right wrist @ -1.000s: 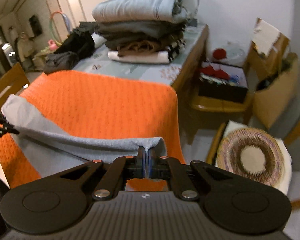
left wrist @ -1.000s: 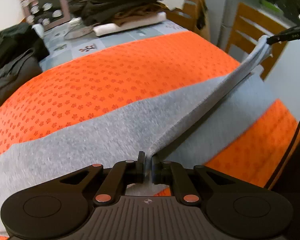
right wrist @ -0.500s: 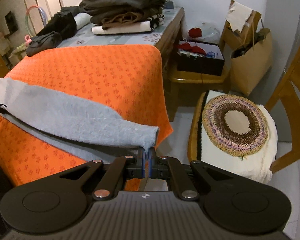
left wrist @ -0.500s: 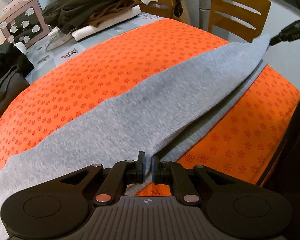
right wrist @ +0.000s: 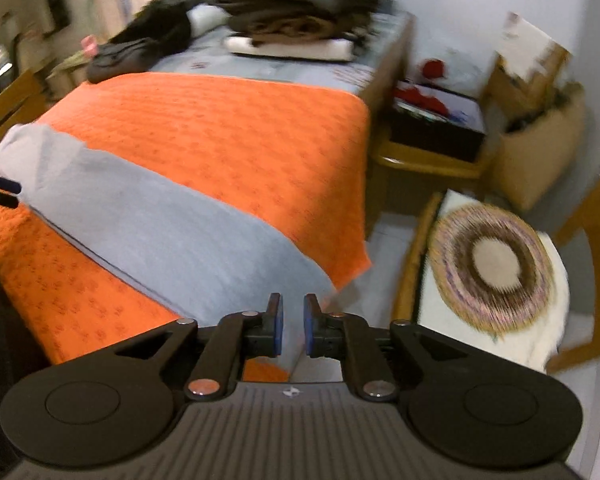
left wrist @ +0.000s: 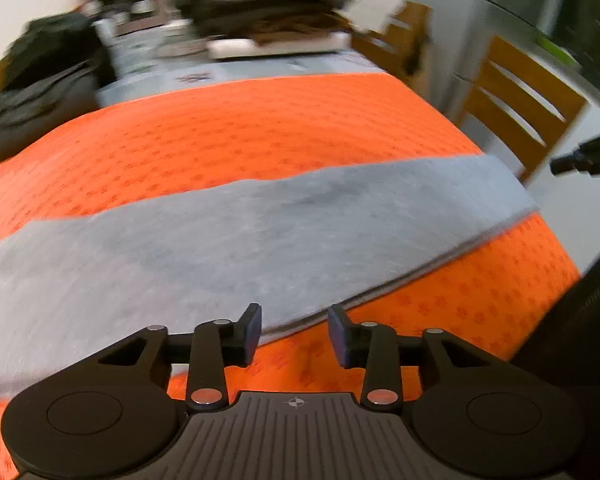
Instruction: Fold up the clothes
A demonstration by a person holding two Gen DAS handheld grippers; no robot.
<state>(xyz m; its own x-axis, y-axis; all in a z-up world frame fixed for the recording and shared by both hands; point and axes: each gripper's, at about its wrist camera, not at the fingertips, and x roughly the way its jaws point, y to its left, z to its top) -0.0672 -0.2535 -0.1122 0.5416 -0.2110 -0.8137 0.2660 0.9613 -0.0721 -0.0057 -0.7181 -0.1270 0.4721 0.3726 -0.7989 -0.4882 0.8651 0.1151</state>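
Observation:
A grey garment (left wrist: 260, 232) lies folded into a long band across the orange dotted mat (left wrist: 260, 128). In the left wrist view my left gripper (left wrist: 294, 334) hovers at the band's near edge. Its jaws are opening, and the cloth edge lies below the gap with no pad pressing on it. The right gripper's fingertips (left wrist: 580, 158) show past the band's far end. In the right wrist view the grey garment (right wrist: 160, 232) reaches the corner of the mat (right wrist: 240, 132). There my right gripper (right wrist: 293, 328) is opening a narrow gap, clear of the cloth.
A stack of folded clothes (right wrist: 296, 12) and a heap of dark clothes (right wrist: 140, 48) sit at the table's far end. A chair with a round woven cushion (right wrist: 492, 264) stands right of the table. A wooden chair (left wrist: 520, 100) stands beyond the mat's right edge.
Both grippers were shut on the grey cloth's raised edge. They brought it down flat on the mat, and both jaws have parted and let go. The left stands wider.

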